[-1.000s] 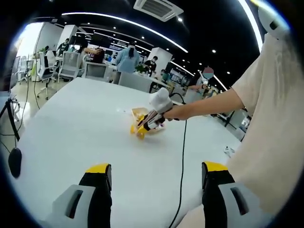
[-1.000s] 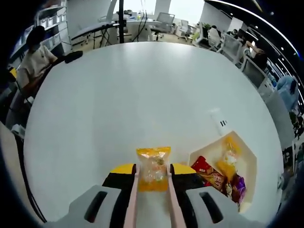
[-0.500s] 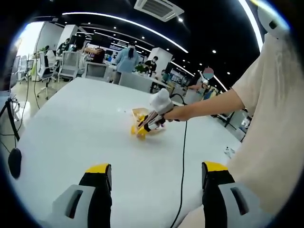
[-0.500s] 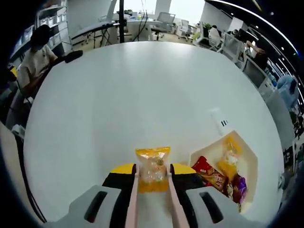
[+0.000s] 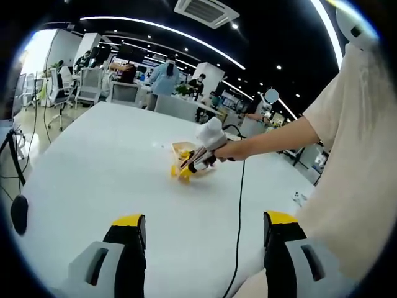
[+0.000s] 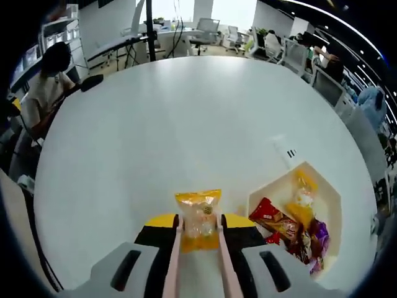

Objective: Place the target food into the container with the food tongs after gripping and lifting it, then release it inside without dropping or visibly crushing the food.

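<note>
Your right claw (image 6: pixel 198 231): its yellow-tipped jaws press a pair of pale pink food tongs (image 6: pixel 197 261) together, and the tong arms run forward between the jaws.
Snack packet (image 6: pixel 198 218): an orange-yellow sealed packet, pinched at the tong tips right in front of your right claw; it looks held up off the table (image 6: pixel 186 124), though you cannot tell how high.
Container (image 6: pixel 322 198): a pale, angular tray just to the right of your right claw and a little ahead of it, resting on the table.
Container contents: a red packet (image 6: pixel 273 214) nearest the claw, a yellow packet (image 6: pixel 301 202) beyond it, and purple wrappers (image 6: pixel 316 239) toward the right wall, all lying inside.
Small white item (image 6: pixel 282 151): lies on the table ahead and to the right of your right claw, just past the container.
Your left claw (image 5: pixel 205 239): jaws spread wide with nothing between them, hovering over the near edge of the white table (image 5: pixel 93 180).
Ahead of your left claw: your right claw (image 5: pixel 197 156) comes in from the right on your outstretched arm (image 5: pixel 273 139), with the yellow packet (image 5: pixel 180 171) at its tip, next to the container (image 5: pixel 181 147).
Cable (image 5: pixel 239 211): a dark lead trails from your right claw back across the table toward you.
Far beyond: office desks, chairs and several people stand past the table's far edge.
</note>
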The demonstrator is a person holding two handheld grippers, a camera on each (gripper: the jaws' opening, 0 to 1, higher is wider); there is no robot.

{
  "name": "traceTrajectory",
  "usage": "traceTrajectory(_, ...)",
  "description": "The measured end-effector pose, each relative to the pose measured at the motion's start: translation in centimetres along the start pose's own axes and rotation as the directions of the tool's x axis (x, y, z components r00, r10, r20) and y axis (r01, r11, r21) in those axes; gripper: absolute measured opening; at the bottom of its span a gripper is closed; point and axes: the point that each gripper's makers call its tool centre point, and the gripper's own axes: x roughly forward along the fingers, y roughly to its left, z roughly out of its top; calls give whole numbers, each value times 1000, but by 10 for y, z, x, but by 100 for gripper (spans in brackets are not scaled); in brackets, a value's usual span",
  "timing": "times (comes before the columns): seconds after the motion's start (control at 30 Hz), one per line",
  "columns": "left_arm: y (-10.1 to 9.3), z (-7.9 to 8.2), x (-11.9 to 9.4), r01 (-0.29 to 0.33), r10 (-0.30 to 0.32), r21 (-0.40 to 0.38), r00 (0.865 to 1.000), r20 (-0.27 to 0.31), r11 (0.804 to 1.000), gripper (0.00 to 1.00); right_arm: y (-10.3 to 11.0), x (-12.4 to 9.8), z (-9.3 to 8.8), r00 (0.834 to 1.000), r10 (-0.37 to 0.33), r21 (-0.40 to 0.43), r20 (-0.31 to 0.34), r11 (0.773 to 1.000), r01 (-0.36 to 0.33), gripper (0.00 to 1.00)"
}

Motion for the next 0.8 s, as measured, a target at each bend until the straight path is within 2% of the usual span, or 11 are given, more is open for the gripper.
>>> traceTrajectory(0.57,-1,-1,-2,-3,3,1,1000,0,1000,77,12,-2,2,999,30,-3,20,1000,-30,24)
traceTrajectory(0.8,-2,0,-3,-2,2,9,1000,3,1000,78,13,-9,3,999,31,-7,38,1000,-31,24)
